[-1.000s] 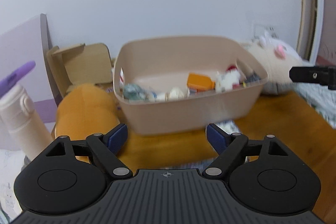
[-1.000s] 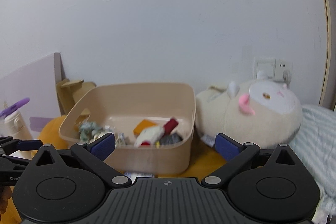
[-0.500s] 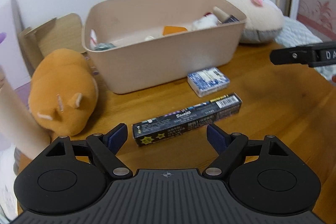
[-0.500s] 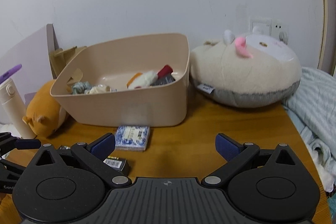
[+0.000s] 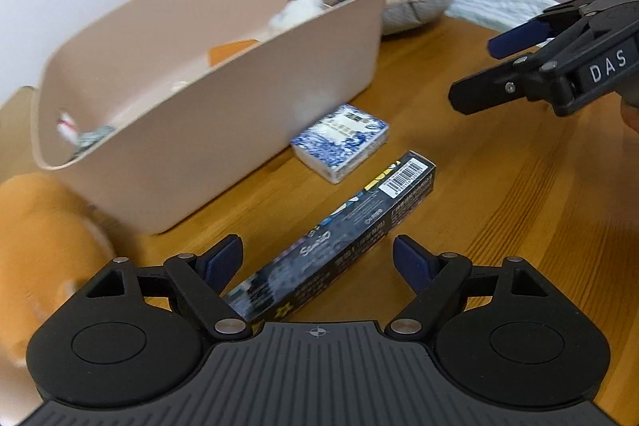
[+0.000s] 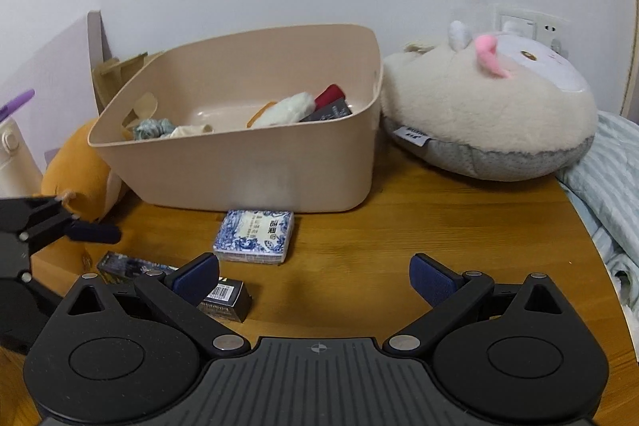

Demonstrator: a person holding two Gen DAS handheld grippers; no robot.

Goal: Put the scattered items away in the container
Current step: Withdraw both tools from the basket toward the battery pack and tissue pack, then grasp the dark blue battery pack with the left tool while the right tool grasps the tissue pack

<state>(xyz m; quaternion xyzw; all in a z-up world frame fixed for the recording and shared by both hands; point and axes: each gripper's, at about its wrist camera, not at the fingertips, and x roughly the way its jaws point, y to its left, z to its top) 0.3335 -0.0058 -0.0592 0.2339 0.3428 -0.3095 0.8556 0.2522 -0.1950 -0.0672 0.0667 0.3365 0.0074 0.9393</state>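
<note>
Cardboard carton, long and dark (image 5: 343, 234), lies flat on the wooden table (image 5: 499, 210) in front of the beige container (image 5: 223, 130), beside a blue-patterned pack (image 5: 341, 142). It looks light, stiff and slightly crushable; grip across the narrow width near mid-length. Left gripper (image 5: 317, 258) straddles it, wide open, empty. Right gripper (image 6: 313, 276) is open and empty.

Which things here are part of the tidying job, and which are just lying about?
Job:
- bin
- dark long box
- blue-white pack
- left hand-held gripper, open over the long box
- right hand-held gripper, open

Lying about:
- white plush
- orange plush
- bottle
- blanket
</note>
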